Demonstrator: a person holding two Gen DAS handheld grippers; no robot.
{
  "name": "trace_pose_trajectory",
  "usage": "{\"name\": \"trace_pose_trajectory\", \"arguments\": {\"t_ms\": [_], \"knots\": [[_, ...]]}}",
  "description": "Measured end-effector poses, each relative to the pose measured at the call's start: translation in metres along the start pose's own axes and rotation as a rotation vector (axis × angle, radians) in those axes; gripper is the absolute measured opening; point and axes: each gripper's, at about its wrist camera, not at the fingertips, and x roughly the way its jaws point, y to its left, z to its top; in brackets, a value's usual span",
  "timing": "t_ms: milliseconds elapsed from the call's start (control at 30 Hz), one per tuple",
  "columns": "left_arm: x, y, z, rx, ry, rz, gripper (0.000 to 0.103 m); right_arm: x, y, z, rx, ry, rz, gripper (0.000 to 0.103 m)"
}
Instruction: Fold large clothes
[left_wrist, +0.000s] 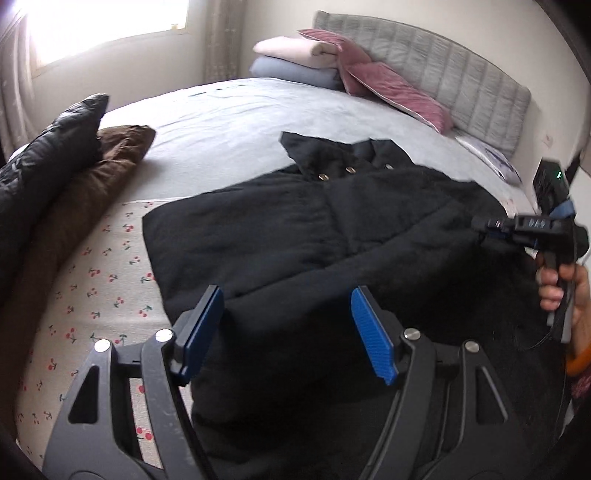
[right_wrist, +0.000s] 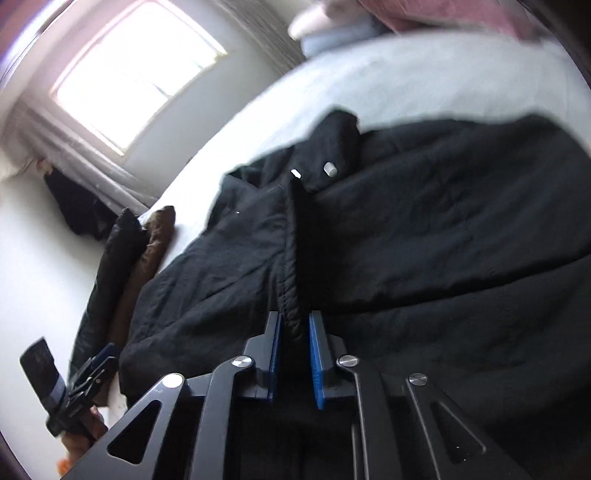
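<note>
Coat (left_wrist: 314, 229), black and padded, lay spread across the near half of the bed (left_wrist: 229, 122), its collar toward the headboard (left_wrist: 443, 70) and three brass buttons (left_wrist: 349, 170) showing just below the collar. Its near hem hung over the cherry-print sheet (left_wrist: 96, 288) at the bed's edge.

The left gripper (left_wrist: 288, 332) hovered over the lower part of the coat with its jaws standing wide apart. Its blue pads (left_wrist: 371, 332) touched nothing, and no cloth lay between them.

The right gripper (right_wrist: 295, 354) had its jaws nearly together, pinching a stitched edge of the coat between the pads. That seam (right_wrist: 290, 266) ran up from the jaws toward the collar. The right wrist view was blurred, so I could not tell for certain which edge it was; it looked like the front opening. In the left wrist view the right gripper (left_wrist: 495, 227) showed at the coat's right side, with a hand (left_wrist: 557, 288) around its handle.

Two other garments lay bunched along the left of the bed: a glossy black jacket (left_wrist: 44, 166) and, just beside it, a brown jacket (left_wrist: 99, 184), the two touching. Near the headboard sat a pink blanket (left_wrist: 295, 50) folded on top of a blue blanket (left_wrist: 291, 72), with a rose pillow (left_wrist: 388, 85) leaning against them. A bright window (left_wrist: 103, 22) stood behind the bed.
</note>
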Motion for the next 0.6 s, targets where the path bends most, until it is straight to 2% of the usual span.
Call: {"name": "trace_pose_trajectory", "arguments": {"t_ms": [67,167,233,300,367,433,500,600], "knots": [[0.003,0.000,-0.009,0.032,0.026,0.022,0.072,-0.010,0.007,-0.011,-0.051,0.000,-0.032,0.012],[0.017,0.006,-0.029,0.078,0.118,0.083,0.072,-0.004,0.010,-0.030,-0.122,0.065,-0.132,0.011],[0.012,0.005,-0.033,0.118,0.123,0.107,0.072,-0.003,0.012,-0.036,-0.168,0.066,-0.168,0.011],[0.001,0.004,-0.030,0.116,0.133,0.113,0.072,-0.012,0.017,-0.034,-0.198,0.043,-0.192,0.014],[-0.015,0.003,-0.021,0.103,0.083,0.089,0.072,-0.032,0.029,-0.029,-0.248,-0.025,-0.205,0.027],[-0.025,-0.001,-0.009,0.088,0.026,0.067,0.072,-0.042,0.044,-0.021,-0.286,-0.090,-0.207,0.060],[-0.024,-0.009,0.001,0.048,-0.001,0.035,0.072,-0.039,0.059,-0.013,-0.309,-0.128,-0.211,0.069],[-0.002,-0.023,0.000,0.058,0.035,0.026,0.072,-0.011,0.067,-0.013,-0.333,-0.076,-0.199,0.069]]}}
